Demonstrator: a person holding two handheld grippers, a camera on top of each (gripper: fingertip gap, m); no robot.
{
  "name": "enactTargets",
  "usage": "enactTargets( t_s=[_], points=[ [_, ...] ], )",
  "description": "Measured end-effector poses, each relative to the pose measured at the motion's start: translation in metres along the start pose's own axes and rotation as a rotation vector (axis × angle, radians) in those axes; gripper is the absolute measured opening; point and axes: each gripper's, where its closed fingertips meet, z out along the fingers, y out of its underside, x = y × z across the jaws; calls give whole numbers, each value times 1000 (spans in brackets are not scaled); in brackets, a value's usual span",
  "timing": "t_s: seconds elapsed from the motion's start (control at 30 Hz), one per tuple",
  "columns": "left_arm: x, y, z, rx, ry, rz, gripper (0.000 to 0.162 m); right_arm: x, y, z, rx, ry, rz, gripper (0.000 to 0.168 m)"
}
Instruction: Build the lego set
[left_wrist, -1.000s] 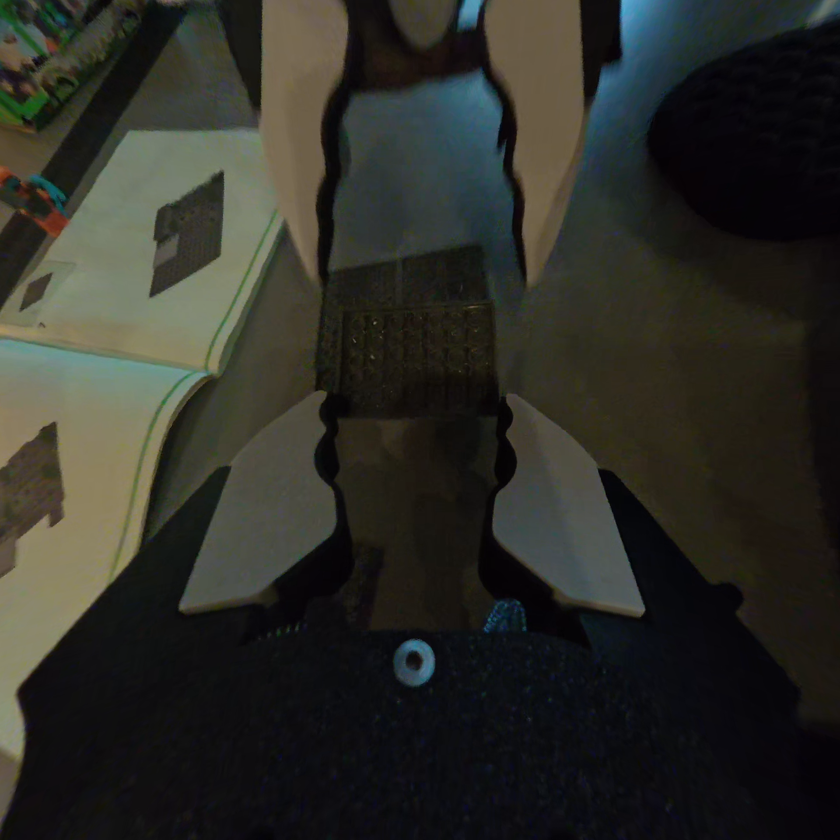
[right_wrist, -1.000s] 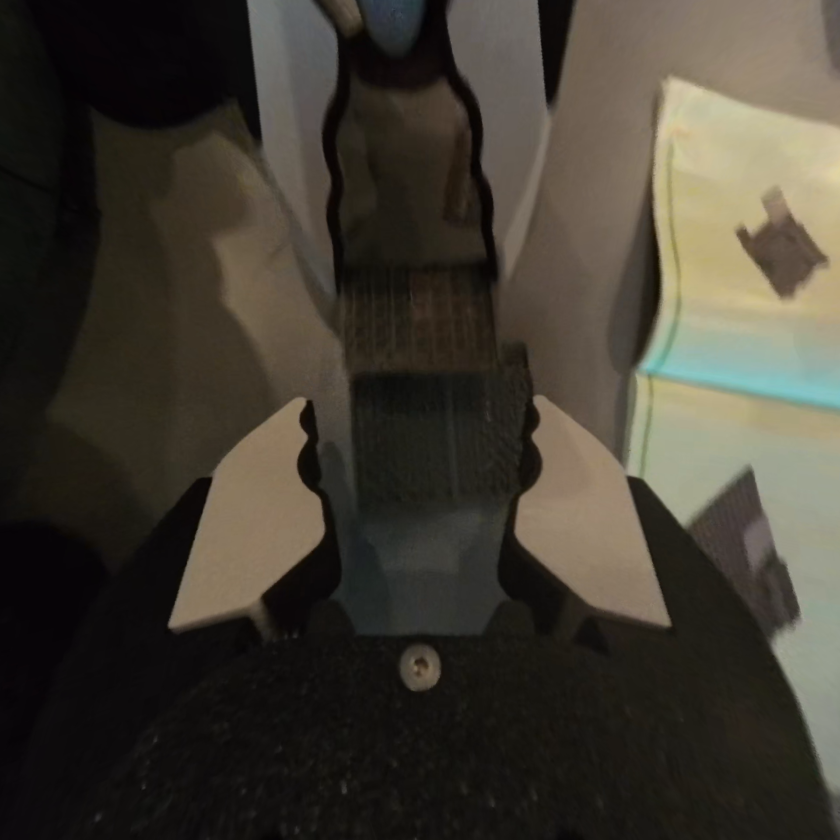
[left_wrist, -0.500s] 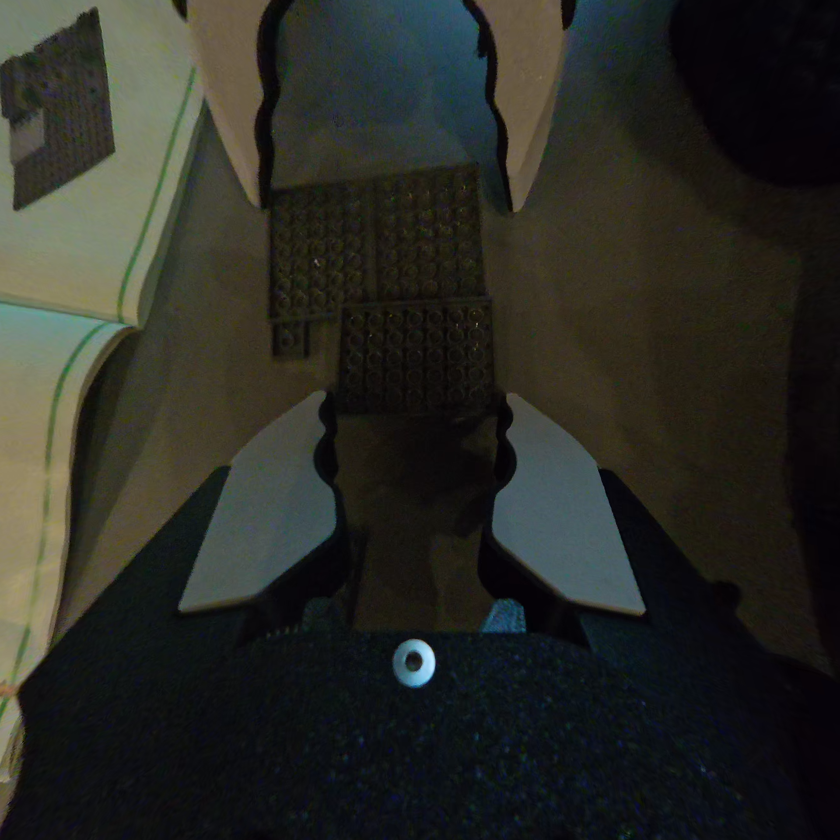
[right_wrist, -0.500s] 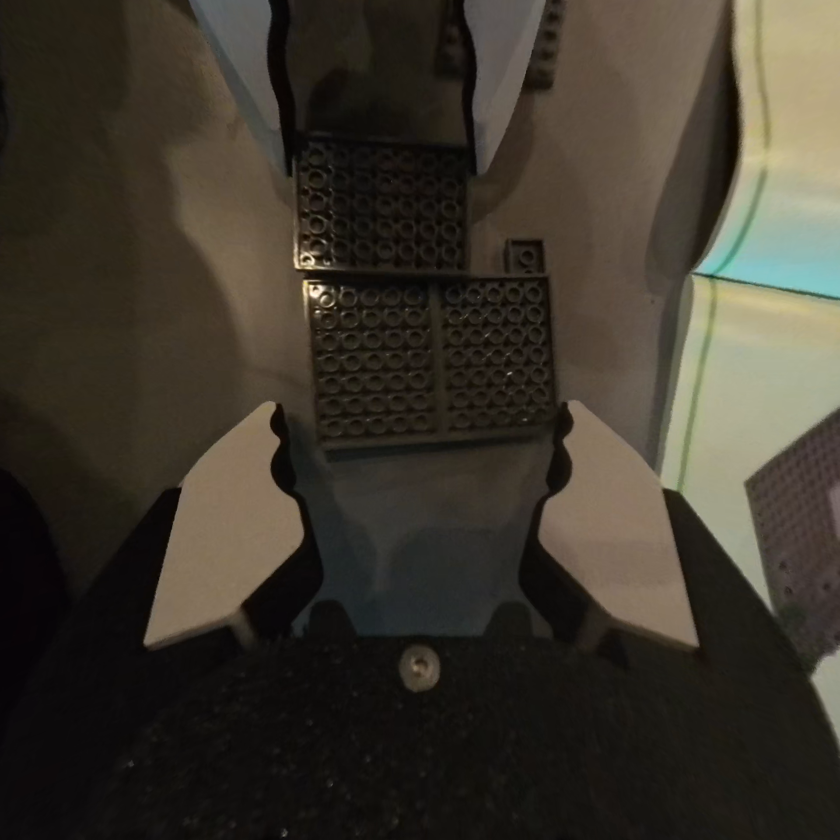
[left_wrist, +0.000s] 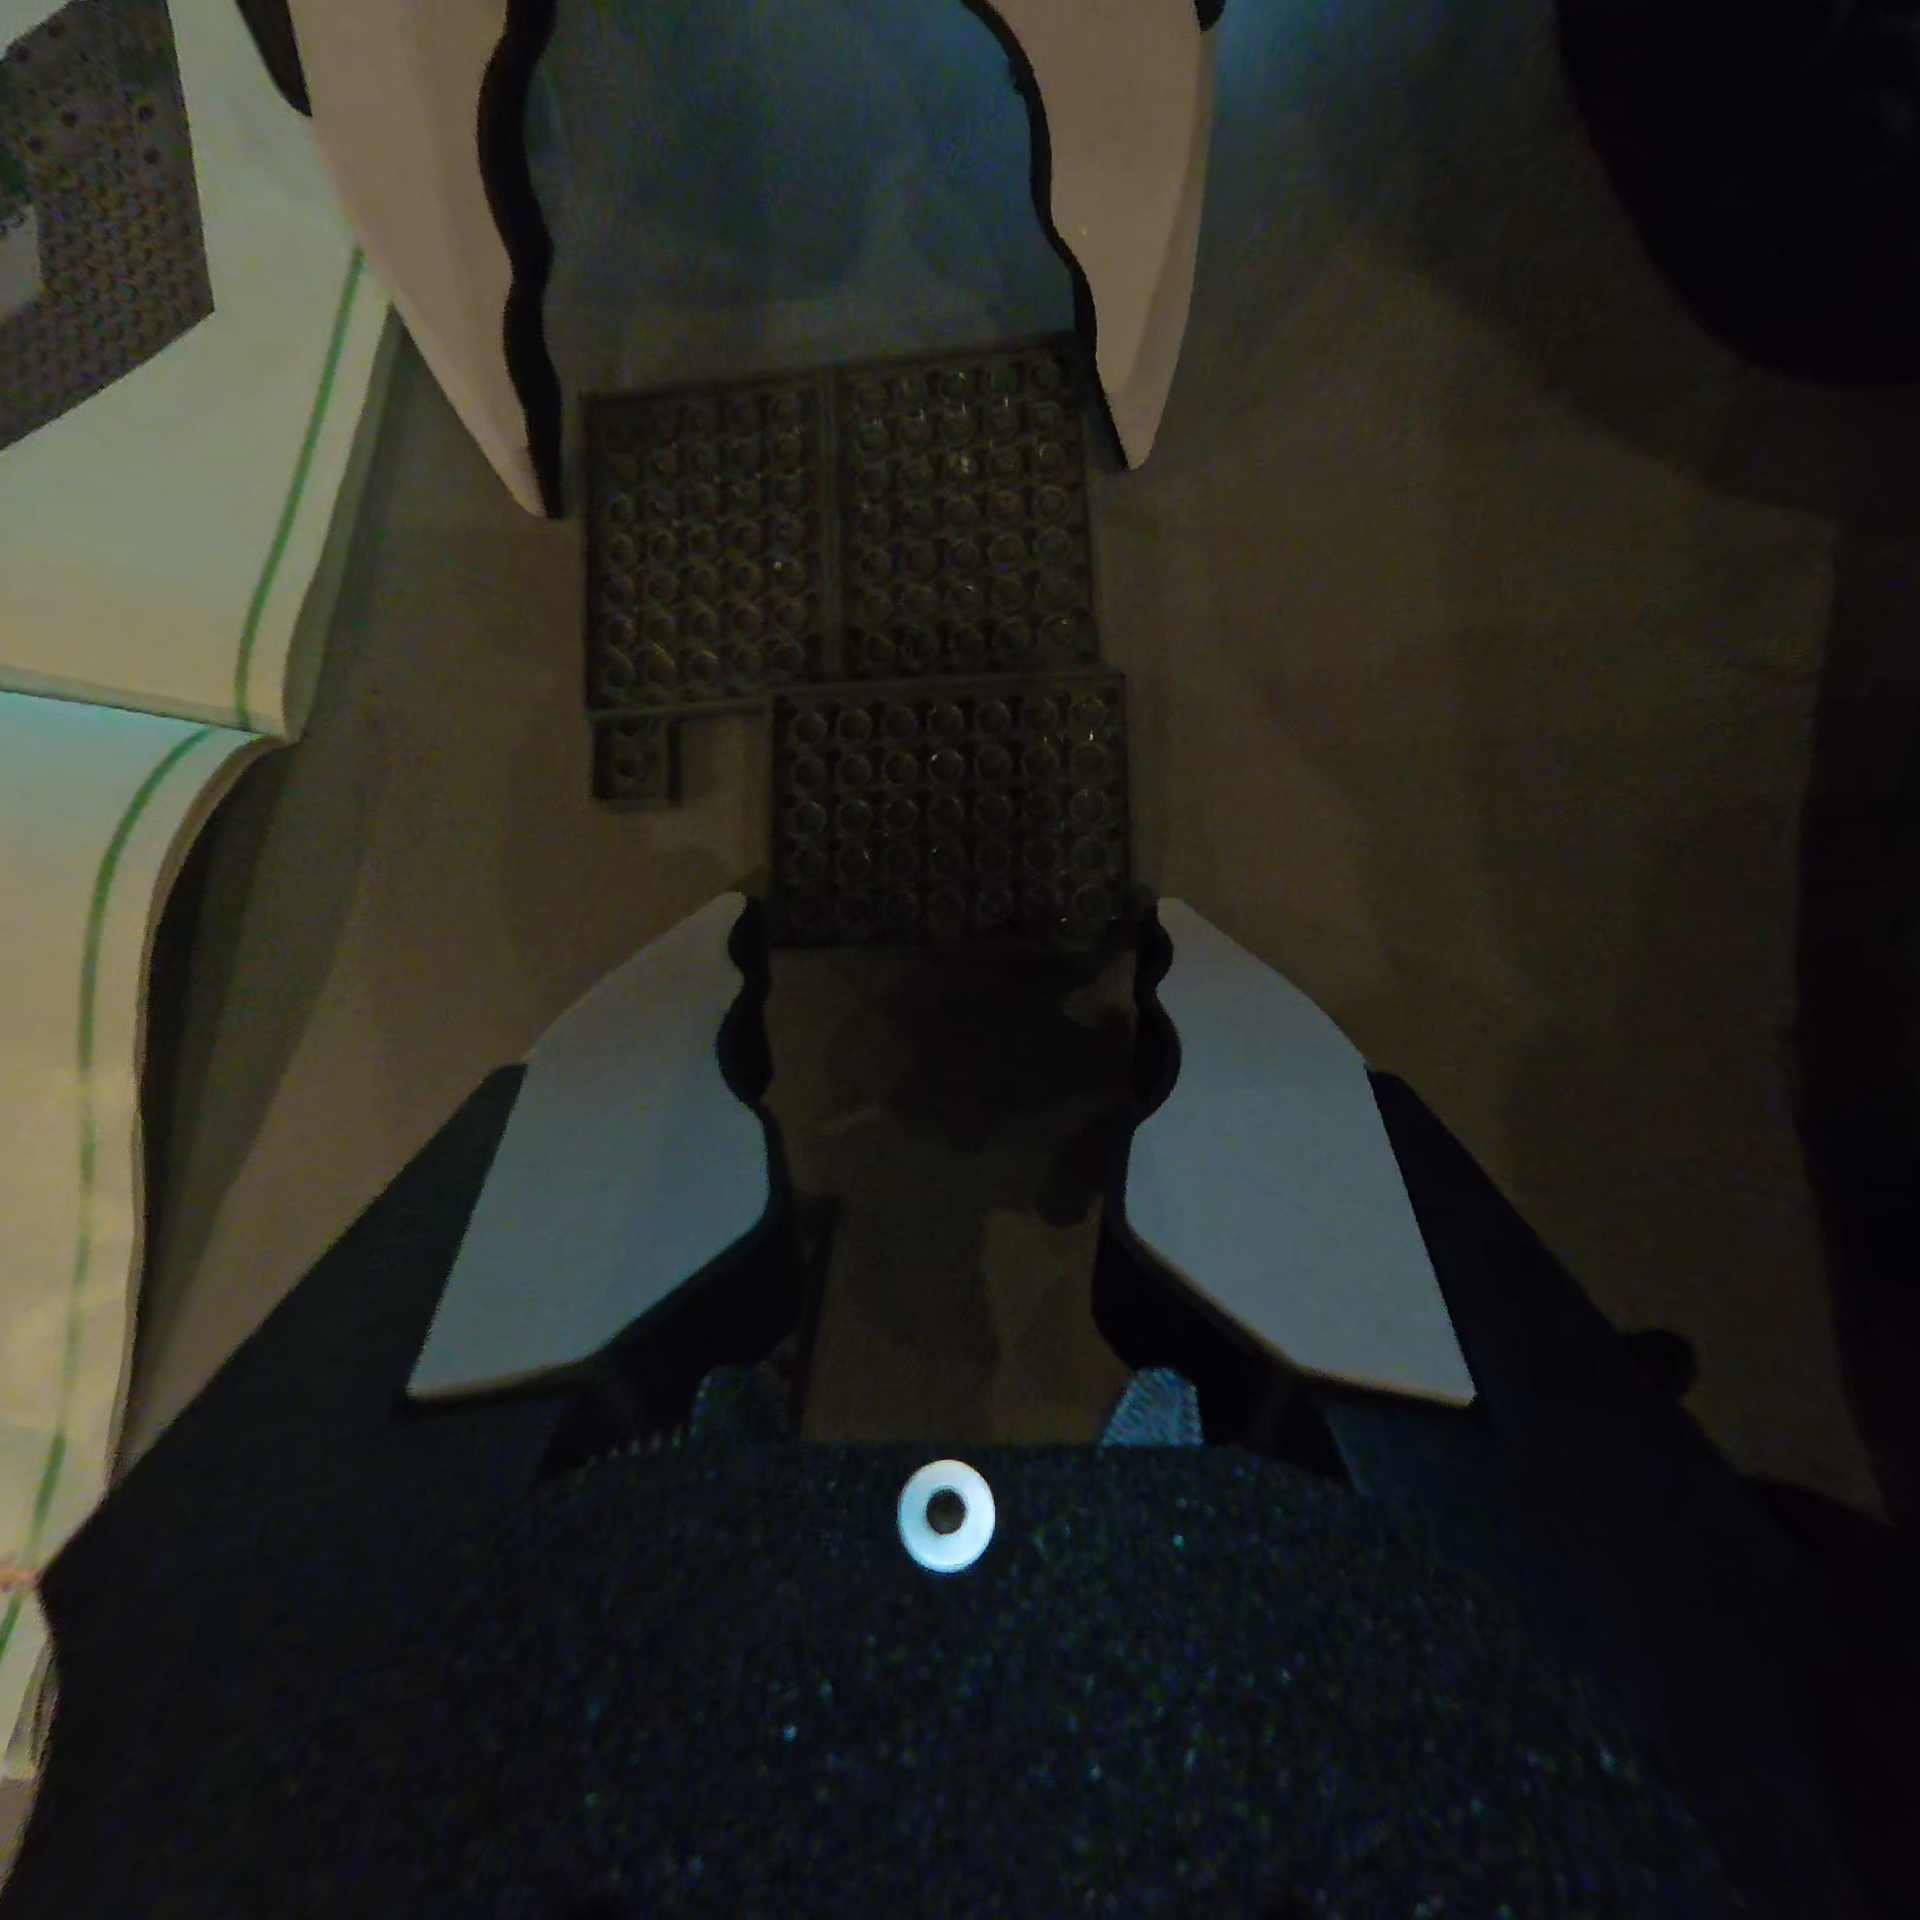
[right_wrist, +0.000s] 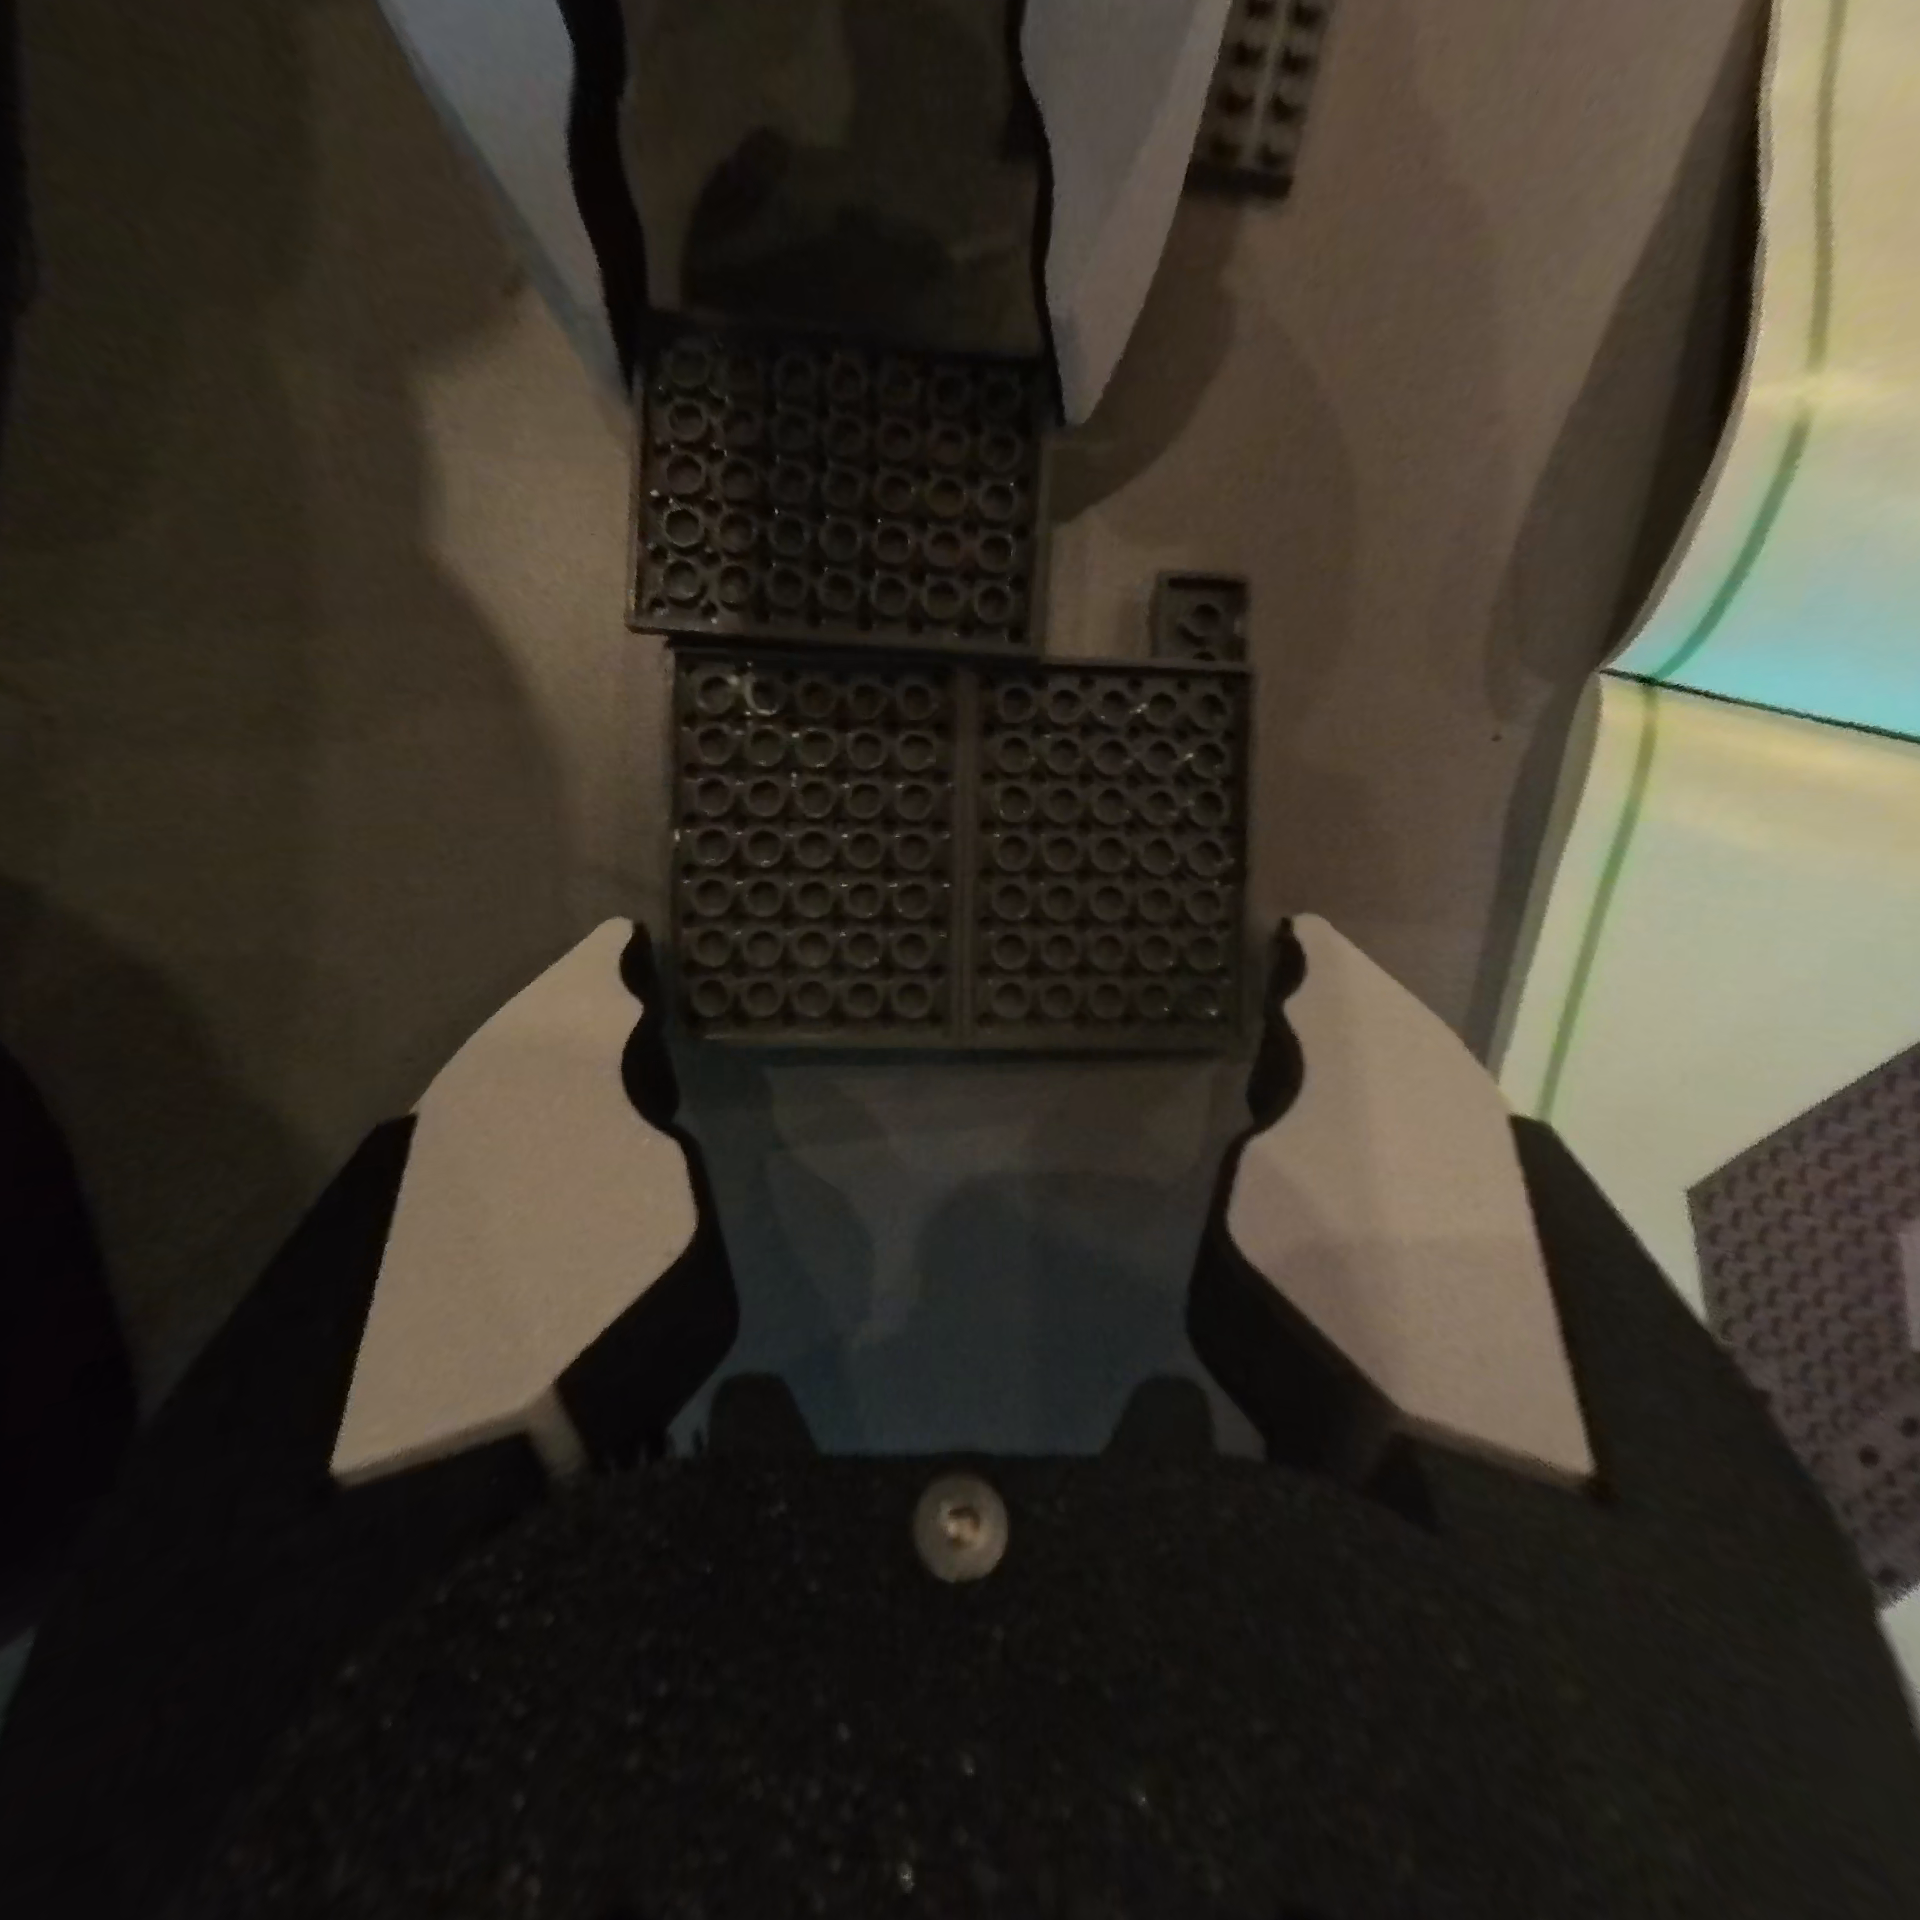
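Observation:
A flat assembly of dark grey studded plates lies on the beige surface. It is a single plate (left_wrist: 951, 810) set against two plates side by side (left_wrist: 842, 530), with a small plate stub (left_wrist: 634, 758) sticking out. My left gripper (left_wrist: 945, 920) is shut on the single plate's near edge, with its fingers on both sides. The right gripper (left_wrist: 831, 483) faces it from the far side. In the right wrist view, my right gripper (right_wrist: 961, 945) is open and straddles the near edge of the two plates (right_wrist: 961, 852) with small gaps. The left gripper (right_wrist: 842, 364) holds the single plate (right_wrist: 836, 499).
An open instruction booklet (left_wrist: 156, 468) lies left of the assembly and also shows in the right wrist view (right_wrist: 1766, 416). A loose dark plate (right_wrist: 1257, 94) lies beyond the assembly. A dark round object (left_wrist: 1766, 156) sits at the far right. One gripper's finger ends stand about 9 cm off the other's.
My right gripper has opened from its grip on the plates and now straddles them. Both views have drawn back, so the whole assembly now shows. My left gripper's hold is unchanged.

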Motion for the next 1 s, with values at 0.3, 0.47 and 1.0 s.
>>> enactTargets(
  t_s=[0.3, 0.47, 1.0],
  points=[
    [-3, 5, 2, -29, 2, -2, 68, -3, -1, -1, 46, 13, 27, 105],
    [-3, 4, 1, -49, 13, 22, 68, -7, -1, -1, 39, 17, 29, 105],
    [-3, 1, 1, -49, 10, 33, 68, -8, -1, -1, 46, 29, 50, 105]
  ],
)
